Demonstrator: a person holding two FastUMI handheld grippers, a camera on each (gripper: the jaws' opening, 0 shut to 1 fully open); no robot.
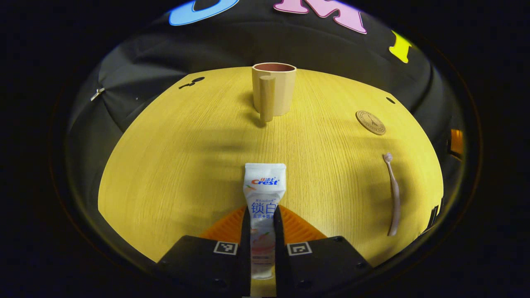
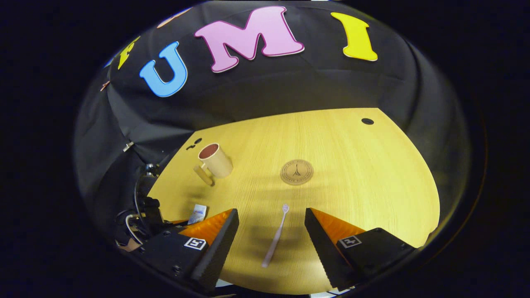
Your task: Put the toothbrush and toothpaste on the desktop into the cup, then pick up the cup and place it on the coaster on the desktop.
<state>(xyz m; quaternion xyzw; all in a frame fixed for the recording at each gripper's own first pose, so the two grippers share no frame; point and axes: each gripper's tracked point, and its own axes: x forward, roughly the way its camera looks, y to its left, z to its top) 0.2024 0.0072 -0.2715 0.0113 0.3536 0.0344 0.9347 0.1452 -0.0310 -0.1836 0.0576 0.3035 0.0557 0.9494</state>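
1. In the left gripper view, the left gripper (image 1: 261,219) is clenched on the toothpaste tube (image 1: 263,194): both fingers press its sides, and the tube's flat crimped end points forward toward the cup (image 1: 274,89).
2. The tube lies low over the yellow wooden desktop (image 1: 178,165), on the near side of the cup and well apart from it.
3. In the right gripper view, the right gripper (image 2: 271,238) is released, its fingers spread wide with the toothbrush (image 2: 275,236) lying between them on the desktop, touching neither finger.
4. The toothbrush's bristle head points away from the gripper toward the coaster (image 2: 297,172); its handle end is nearest the camera.
5. In the left gripper view the toothbrush (image 1: 393,194) lies to the right of the cup and nearer the camera, flat on the wood.
6. The round coaster (image 1: 370,122) sits on the desktop to the right of the cup, bare on top, beyond the toothbrush head.
7. The beige cup stands upright at the far side of the desktop, its handle facing the left gripper.
8. In the right gripper view the cup (image 2: 215,161) stands left of the coaster, and a corner of the toothpaste tube (image 2: 198,213) shows nearer than the cup.
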